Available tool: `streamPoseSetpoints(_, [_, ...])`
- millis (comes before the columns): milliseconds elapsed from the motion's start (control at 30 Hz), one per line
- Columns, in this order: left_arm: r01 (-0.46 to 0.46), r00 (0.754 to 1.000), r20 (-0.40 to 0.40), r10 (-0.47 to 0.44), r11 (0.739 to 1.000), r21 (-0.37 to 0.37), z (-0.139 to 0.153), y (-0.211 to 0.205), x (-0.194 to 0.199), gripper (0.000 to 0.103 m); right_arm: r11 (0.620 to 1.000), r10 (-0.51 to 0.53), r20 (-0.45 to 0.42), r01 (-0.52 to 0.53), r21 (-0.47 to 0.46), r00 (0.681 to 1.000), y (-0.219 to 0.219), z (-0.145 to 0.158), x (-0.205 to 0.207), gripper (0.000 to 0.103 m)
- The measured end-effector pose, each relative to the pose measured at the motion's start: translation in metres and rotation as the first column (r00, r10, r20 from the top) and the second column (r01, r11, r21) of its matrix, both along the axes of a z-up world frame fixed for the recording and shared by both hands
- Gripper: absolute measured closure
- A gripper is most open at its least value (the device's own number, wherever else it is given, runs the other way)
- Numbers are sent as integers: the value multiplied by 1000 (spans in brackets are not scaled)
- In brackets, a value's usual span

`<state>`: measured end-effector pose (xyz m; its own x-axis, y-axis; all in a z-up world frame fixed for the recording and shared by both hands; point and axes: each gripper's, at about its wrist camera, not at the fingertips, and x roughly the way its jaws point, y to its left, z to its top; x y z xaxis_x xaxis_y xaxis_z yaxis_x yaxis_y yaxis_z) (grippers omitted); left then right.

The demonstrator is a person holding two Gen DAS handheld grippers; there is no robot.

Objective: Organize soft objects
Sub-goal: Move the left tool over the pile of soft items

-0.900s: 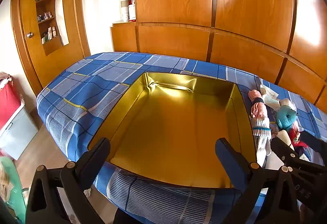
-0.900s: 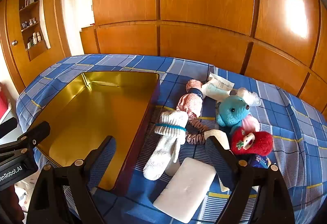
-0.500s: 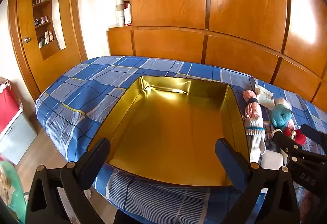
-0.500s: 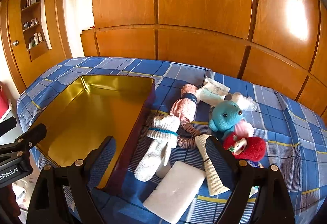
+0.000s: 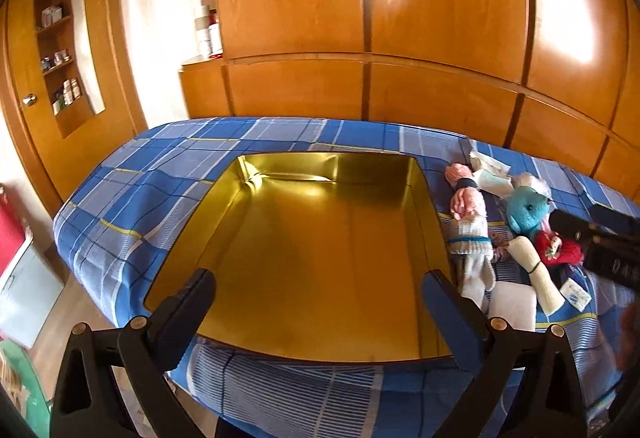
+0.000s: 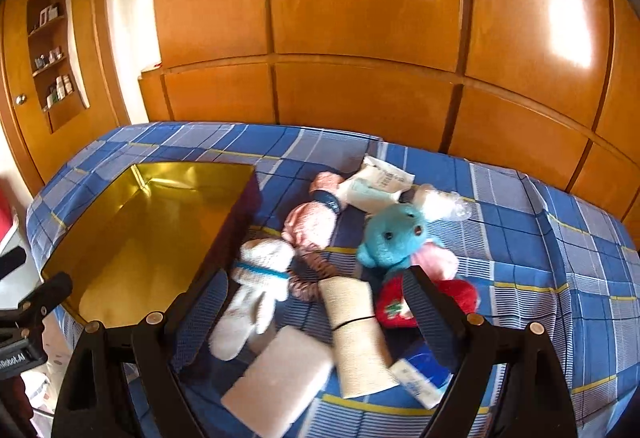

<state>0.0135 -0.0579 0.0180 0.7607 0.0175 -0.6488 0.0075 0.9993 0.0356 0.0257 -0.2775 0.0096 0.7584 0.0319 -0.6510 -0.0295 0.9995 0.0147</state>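
Both wrists have backed off and tilted since the earlier frames; bed sits lower in view. Left wrist: left gripper (image 5: 318, 296) jaws wide, nothing between, hovering over the near edge of the gold tin (image 5: 416, 194); tin empty. Right wrist: right gripper (image 6: 316, 292) also wide and empty, above the soft items lying right of the tin: white sock (image 6: 256, 290), blue plush (image 6: 394, 236), beige roll (image 6: 356, 330), red plush (image 6: 460, 294), white pad (image 6: 276, 382); nothing sorted yet, everything left to do.

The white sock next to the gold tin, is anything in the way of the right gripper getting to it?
Nothing visible blocks it. The white sock lies uncovered between the open fingers of the right gripper, beside the gold tin; the beige roll lies close alongside.
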Motion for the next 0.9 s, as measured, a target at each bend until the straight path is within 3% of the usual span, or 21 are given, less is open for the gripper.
streamPoseSetpoints(367, [141, 990, -27, -141, 990, 12, -3, -40, 7, 0, 995, -85, -14, 86, 49, 996, -79, 12, 17, 12])
streamPoseSetpoints(567, [231, 972, -44, -230, 973, 14, -6, -68, 10, 0, 985, -154, -20, 155, 70, 988, -131, 0, 24, 12])
streamPoseSetpoints(767, [322, 942, -92, -321, 947, -11, -17, -97, 14, 0, 958, -237, -57, 243, 153, 970, -169, -16, 26, 12])
streamPoseSetpoints(900, [422, 893, -148, -426, 905, -58, -24, -117, 12, 0, 945, -256, -52, 261, 199, 965, -178, -15, 23, 12])
